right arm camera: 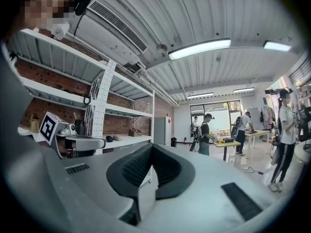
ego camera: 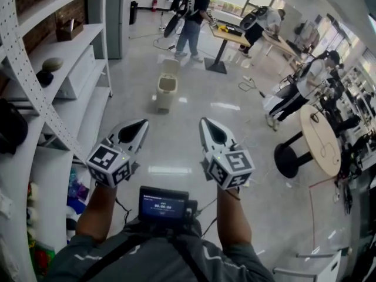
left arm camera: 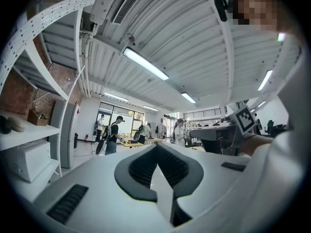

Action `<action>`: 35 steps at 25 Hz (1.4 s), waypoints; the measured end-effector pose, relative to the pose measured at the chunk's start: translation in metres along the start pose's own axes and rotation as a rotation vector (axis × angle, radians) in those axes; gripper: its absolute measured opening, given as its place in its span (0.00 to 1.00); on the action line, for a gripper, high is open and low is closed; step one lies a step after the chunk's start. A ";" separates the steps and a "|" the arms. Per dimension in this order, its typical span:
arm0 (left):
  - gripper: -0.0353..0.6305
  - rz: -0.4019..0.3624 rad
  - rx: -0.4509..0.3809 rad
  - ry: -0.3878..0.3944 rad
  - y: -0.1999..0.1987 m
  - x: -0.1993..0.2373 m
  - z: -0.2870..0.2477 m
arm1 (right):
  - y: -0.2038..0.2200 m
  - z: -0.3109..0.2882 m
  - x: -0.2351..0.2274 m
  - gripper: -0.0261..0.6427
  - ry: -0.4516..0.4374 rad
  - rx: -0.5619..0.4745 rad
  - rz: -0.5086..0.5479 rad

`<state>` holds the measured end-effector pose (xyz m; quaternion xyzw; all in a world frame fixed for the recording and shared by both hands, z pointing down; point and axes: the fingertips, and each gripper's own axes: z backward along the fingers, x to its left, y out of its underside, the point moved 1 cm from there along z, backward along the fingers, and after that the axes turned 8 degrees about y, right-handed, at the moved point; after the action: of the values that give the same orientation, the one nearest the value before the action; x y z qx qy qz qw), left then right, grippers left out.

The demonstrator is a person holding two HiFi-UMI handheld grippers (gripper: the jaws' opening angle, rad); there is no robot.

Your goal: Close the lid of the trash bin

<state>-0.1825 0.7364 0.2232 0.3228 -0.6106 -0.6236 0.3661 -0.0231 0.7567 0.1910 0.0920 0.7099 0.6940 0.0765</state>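
Note:
A cream trash bin (ego camera: 165, 93) stands on the glossy floor some way ahead of me, its lid (ego camera: 170, 67) tipped up at the back. My left gripper (ego camera: 143, 123) and right gripper (ego camera: 204, 122) are held level side by side, well short of the bin, tips pointing toward it. Both are shut with nothing between the jaws. In the left gripper view the left gripper (left arm camera: 158, 147) shows its dark pads meeting at the tip. The right gripper (right arm camera: 151, 146) looks the same in the right gripper view. The bin is not clearly seen in either gripper view.
White shelving (ego camera: 64, 69) with small items runs along the left. Several people work at tables (ego camera: 232, 35) further back. A round table (ego camera: 320, 140) and a black stool (ego camera: 291, 157) stand at the right. A small screen device (ego camera: 163, 204) hangs at my chest.

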 end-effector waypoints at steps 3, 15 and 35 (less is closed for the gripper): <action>0.05 0.010 0.004 0.033 0.006 0.001 0.004 | 0.010 0.002 0.007 0.05 0.019 0.016 -0.004; 0.05 0.027 0.045 0.037 0.027 0.034 -0.010 | 0.020 -0.042 0.008 0.05 -0.013 0.014 -0.022; 0.05 -0.009 0.020 -0.067 0.001 0.112 -0.171 | 0.017 -0.162 -0.109 0.05 -0.102 -0.017 0.007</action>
<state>-0.0960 0.5512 0.2215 0.3080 -0.6273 -0.6296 0.3395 0.0454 0.5736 0.2099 0.1291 0.6988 0.6948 0.1109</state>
